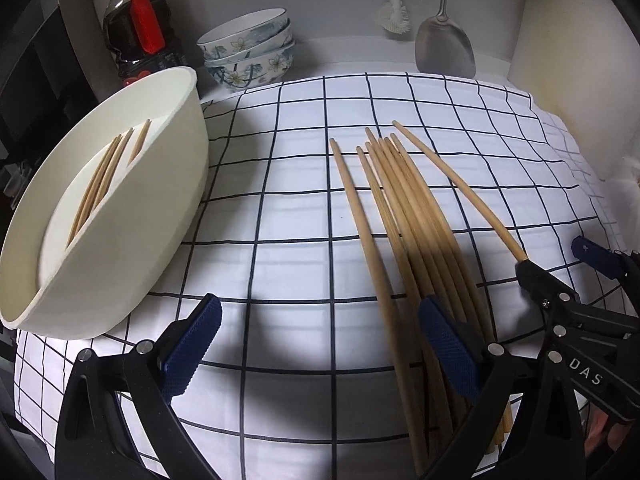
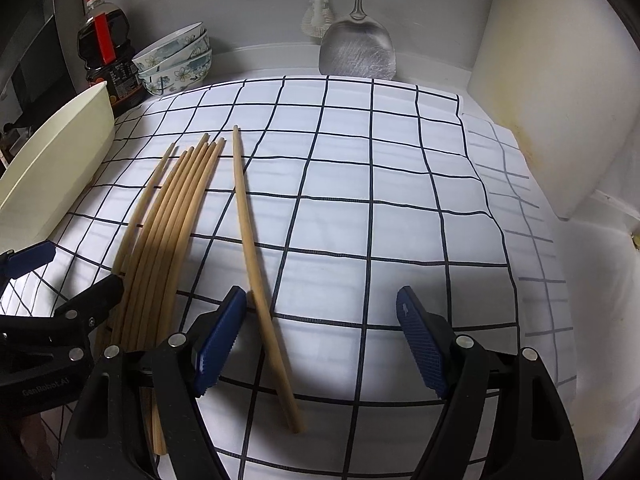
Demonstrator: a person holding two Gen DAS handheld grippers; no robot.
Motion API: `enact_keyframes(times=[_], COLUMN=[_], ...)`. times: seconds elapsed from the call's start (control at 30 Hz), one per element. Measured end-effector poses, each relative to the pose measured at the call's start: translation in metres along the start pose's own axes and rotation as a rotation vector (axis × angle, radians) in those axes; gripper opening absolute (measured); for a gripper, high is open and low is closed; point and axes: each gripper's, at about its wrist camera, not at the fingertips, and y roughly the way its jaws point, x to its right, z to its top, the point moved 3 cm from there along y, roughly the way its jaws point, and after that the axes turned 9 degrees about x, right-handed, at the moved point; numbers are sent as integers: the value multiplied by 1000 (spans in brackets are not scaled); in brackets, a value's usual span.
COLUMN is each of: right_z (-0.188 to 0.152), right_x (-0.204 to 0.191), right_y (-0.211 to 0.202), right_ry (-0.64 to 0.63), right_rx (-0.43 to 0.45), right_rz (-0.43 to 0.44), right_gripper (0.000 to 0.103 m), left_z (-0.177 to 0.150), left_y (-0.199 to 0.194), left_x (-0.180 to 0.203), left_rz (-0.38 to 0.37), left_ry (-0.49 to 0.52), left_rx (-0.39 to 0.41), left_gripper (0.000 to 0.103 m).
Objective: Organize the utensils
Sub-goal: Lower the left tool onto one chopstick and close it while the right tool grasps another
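Observation:
Several wooden chopsticks (image 1: 404, 220) lie in a loose bundle on the checked cloth (image 1: 280, 208). My left gripper (image 1: 320, 348) is open just above the cloth. Its right finger (image 1: 448, 348) hangs over the bundle, and the leftmost chopstick runs between the jaws. More chopsticks (image 1: 100, 176) rest inside the tilted white tub (image 1: 120, 264) at the left. In the right wrist view, one chopstick (image 2: 256, 260) lies apart from the bundle (image 2: 172, 220). My right gripper (image 2: 320, 344) is open around its near end, which lies close to the left pad (image 2: 218, 344).
A dark sauce bottle (image 1: 136, 28) and stacked flowered bowls (image 1: 248, 48) stand at the back left. A metal spatula (image 2: 358, 52) and a brush (image 1: 394, 16) hang on the back wall. A cream wall (image 2: 560, 100) closes the right side. The cloth's right half (image 2: 400, 200) is bare.

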Motion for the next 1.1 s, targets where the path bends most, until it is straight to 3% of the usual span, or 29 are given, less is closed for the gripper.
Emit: enact_keyframes(times=[0.57, 0.73, 0.8, 0.97, 1.1], right_z=[13, 19, 21, 24, 24], right_x=[-9, -13, -14, -29, -40], right_y=[14, 20, 22, 21, 20], right_ry=[-42, -70, -76, -148, -193], right_rx=[18, 34, 35, 40, 42], right_rz=[23, 63, 85, 135, 148], right_gripper=[74, 73, 68, 27, 7], left_z=[-3, -1, 1, 7, 7], left_y=[9, 13, 13, 13, 10], left_x=[-21, -19, -19, -10, 2], left_rz=[43, 54, 46, -14, -44], left_ry=[-50, -56, -68, -72, -38], left_rx=[-25, -9, -4, 2, 5], left_gripper=[97, 96, 90, 54, 26])
